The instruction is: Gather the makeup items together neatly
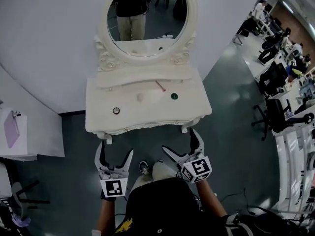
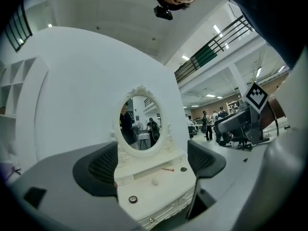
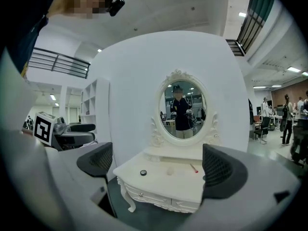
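Observation:
A white dressing table (image 1: 106,116) stands ahead of me, with several makeup items spread on top. A small black round compact (image 1: 116,110) lies at the front left. A pale pink sponge (image 1: 140,97) sits in the middle. Behind it lies a thin red pencil (image 1: 160,86), and a dark green round jar (image 1: 173,96) is at the right. My left gripper (image 1: 114,160) and right gripper (image 1: 183,148) hang in front of the table, short of its edge. Both are open with nothing between the jaws. The same items show in the left gripper view: compact (image 2: 133,199), sponge (image 2: 155,181), pencil (image 2: 167,169).
An oval mirror (image 1: 145,18) in a carved white frame rises at the table's back and reflects a standing person. A curved white wall is behind it. A low white shelf (image 1: 29,136) stands left; office chairs (image 1: 275,114) and desks fill the right. Dark green floor lies below.

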Demonstrator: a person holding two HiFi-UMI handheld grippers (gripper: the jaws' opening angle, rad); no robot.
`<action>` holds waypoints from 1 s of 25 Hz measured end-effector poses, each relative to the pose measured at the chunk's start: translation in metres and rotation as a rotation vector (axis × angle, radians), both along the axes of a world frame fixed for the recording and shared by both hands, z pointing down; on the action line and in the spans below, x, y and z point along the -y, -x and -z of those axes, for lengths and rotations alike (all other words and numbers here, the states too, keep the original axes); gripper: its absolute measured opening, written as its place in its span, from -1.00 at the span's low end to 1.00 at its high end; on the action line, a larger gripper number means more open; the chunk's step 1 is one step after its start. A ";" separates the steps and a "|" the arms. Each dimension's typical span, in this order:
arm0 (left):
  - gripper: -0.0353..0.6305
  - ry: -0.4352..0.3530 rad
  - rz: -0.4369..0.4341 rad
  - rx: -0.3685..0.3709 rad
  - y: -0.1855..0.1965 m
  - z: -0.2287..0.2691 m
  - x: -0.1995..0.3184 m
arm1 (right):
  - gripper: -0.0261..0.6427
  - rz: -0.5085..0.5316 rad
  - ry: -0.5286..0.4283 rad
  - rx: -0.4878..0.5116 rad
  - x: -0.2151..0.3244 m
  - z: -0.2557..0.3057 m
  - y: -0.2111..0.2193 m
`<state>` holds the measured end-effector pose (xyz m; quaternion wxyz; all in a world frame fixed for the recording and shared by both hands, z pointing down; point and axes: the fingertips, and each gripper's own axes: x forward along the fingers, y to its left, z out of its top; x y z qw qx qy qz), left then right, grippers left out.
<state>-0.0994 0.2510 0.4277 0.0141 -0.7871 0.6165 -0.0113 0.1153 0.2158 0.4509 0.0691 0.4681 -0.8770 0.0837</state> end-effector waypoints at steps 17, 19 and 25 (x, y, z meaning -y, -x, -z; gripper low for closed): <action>0.48 -0.003 -0.011 0.049 -0.018 0.000 0.101 | 0.74 0.041 -0.014 0.032 0.094 0.005 0.000; 0.48 0.012 0.001 0.063 -0.021 -0.004 0.124 | 0.73 0.070 -0.007 0.060 0.120 0.006 0.002; 0.48 0.031 -0.012 0.178 -0.044 -0.011 0.200 | 0.71 0.133 0.000 0.068 0.202 0.009 -0.004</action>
